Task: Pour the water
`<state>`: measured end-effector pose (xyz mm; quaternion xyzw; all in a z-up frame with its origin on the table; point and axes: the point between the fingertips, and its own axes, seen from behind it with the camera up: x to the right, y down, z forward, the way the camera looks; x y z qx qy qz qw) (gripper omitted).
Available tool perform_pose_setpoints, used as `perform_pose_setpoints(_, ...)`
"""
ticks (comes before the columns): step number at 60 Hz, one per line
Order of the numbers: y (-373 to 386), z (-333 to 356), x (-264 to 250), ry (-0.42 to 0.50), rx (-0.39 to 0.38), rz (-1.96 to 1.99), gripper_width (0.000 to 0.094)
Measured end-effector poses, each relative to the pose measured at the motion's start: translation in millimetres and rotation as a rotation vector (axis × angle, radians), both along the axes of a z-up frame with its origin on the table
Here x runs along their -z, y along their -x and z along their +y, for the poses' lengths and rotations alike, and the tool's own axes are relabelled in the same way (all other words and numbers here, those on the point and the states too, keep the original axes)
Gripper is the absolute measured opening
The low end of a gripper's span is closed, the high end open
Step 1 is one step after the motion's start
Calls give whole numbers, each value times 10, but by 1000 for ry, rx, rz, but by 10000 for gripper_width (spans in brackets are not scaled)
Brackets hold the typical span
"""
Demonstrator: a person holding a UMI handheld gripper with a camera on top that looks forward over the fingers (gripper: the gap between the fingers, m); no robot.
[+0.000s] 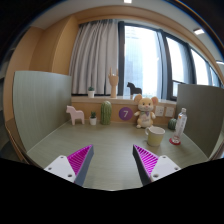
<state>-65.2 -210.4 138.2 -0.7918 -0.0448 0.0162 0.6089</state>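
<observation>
Currently | tool (111, 163) released, empty | mug (155, 136), bottle (179, 127) beyond | toys behind

The gripper (113, 163) hangs open above the table (105, 150), holding nothing. Beyond its fingers stand a mug (155, 136), a bottle (180, 126), a doll (145, 109) and a toy horse (75, 115).

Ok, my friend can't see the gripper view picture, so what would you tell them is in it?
The hand-held gripper is open and holds nothing above a green table. Beyond it stand a cup, a bottle, a teddy and a toy horse, before a curtained window.
</observation>
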Motion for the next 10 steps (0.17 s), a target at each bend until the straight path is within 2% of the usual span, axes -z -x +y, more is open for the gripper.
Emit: perform_pose_setpoints(10, 148, -104, -140, -27, -30, 4, 802)
